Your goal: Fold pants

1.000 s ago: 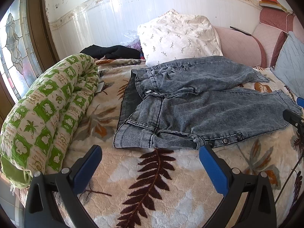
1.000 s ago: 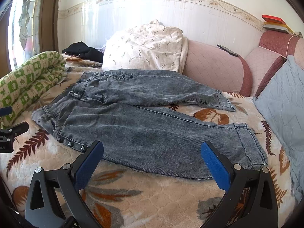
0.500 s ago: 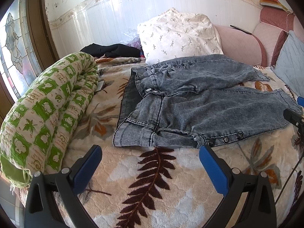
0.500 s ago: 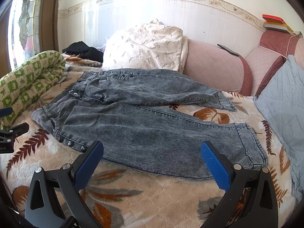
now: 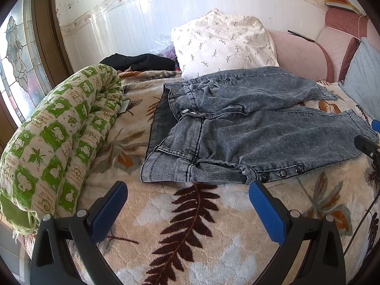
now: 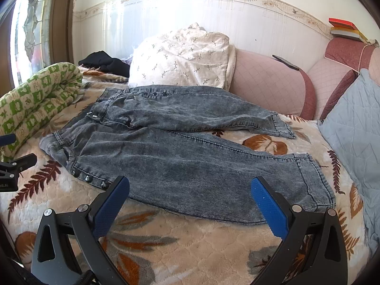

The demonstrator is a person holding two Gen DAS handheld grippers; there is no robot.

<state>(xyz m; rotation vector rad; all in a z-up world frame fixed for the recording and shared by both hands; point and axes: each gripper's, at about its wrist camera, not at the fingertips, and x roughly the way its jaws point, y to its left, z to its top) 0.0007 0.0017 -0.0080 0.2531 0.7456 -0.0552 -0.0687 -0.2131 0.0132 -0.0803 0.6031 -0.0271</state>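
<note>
1. The jeans (image 6: 190, 156) lie spread flat on the bed (image 6: 190, 244), waist toward the green quilt (image 5: 59, 130), legs toward the blue cushion (image 6: 356, 128).
2. The left claw (image 5: 187, 204) is wide open, empty, near the waistband.
3. The right claw (image 6: 190, 199) is wide open, empty, at the near leg's edge.
</note>
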